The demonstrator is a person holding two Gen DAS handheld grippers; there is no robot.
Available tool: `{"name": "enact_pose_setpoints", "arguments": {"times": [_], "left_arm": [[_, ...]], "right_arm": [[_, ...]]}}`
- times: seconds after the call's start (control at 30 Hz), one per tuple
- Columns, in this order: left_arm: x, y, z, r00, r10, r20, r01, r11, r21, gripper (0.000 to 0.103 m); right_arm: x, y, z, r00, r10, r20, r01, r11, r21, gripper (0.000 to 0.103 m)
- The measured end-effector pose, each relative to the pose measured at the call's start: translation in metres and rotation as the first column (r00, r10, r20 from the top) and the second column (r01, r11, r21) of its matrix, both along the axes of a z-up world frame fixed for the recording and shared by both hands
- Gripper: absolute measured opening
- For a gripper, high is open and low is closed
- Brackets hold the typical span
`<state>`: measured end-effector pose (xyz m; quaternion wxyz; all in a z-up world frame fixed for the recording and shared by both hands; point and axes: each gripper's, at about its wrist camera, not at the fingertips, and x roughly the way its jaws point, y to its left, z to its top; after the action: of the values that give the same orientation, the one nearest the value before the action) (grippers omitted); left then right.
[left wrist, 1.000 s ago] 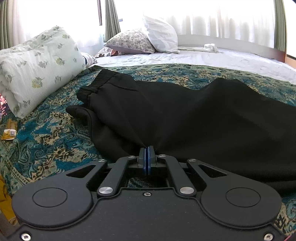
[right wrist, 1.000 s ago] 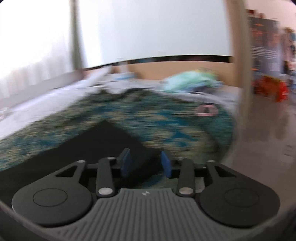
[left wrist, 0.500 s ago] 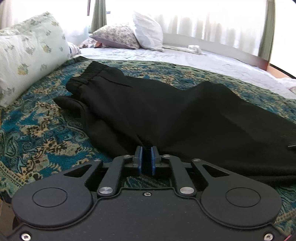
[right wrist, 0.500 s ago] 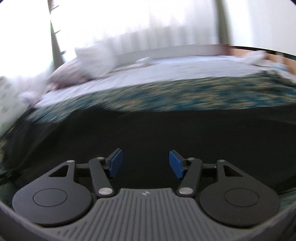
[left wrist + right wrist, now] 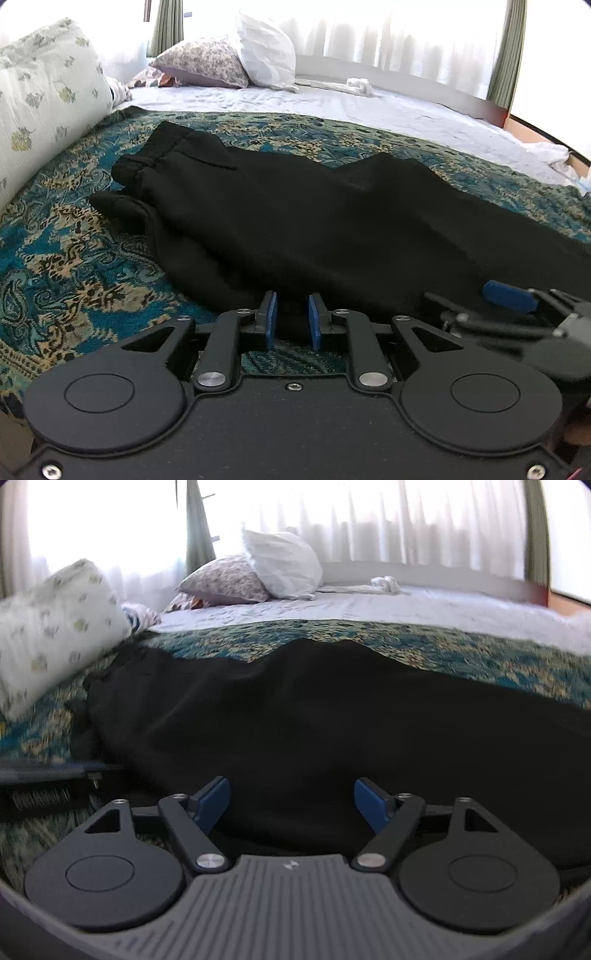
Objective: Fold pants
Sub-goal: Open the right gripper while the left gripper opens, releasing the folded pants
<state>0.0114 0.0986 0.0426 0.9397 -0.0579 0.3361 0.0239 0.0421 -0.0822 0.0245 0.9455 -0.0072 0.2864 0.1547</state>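
Judging by the pants (image 5: 314,221) lying lengthwise, halved, I have cross-folds left; left gripper (image 5: 290,321) narrowly parted, right gripper (image 5: 291,805) wide, both empty.

bed (image 5: 406,110), white sheet: we list a teal patterned cover (image 5: 74,258) with black pants (image 5: 314,221) spread on it, three pillows (image 5: 44,96) by the window, and a small white cloth (image 5: 358,85).
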Motion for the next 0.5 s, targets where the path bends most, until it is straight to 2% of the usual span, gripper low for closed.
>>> {"name": "enact_pose_setpoints", "arguments": {"times": [0.03,0.2,0.3,0.43,0.5], "left_arm": [[-0.001,0.004,0.003,1.000,0.005,0.003,-0.005,1.000,-0.009,0.019],[0.001,0.028,0.018,0.996,0.071,0.059,-0.071,0.997,-0.008,0.037],[0.011,0.052,0.017,0.987,0.137,0.082,-0.136,0.990,-0.017,0.037],[0.025,0.092,0.010,0.966,0.245,0.077,-0.237,0.966,-0.102,0.037],[0.030,0.106,0.006,0.955,0.286,0.076,-0.276,0.954,-0.117,0.037]], "right_arm": [[-0.002,0.002,0.000,1.000,0.013,0.005,-0.013,1.000,-0.012,0.088],[-0.007,0.008,-0.001,0.999,0.040,0.021,-0.039,0.998,-0.048,0.091],[-0.007,0.009,-0.001,0.999,0.045,0.018,-0.044,0.998,-0.050,0.093],[-0.005,0.009,-0.003,0.998,0.062,0.014,-0.061,0.997,-0.055,0.096],[-0.006,0.008,-0.004,0.998,0.062,0.019,-0.061,0.997,-0.050,0.096]]}}
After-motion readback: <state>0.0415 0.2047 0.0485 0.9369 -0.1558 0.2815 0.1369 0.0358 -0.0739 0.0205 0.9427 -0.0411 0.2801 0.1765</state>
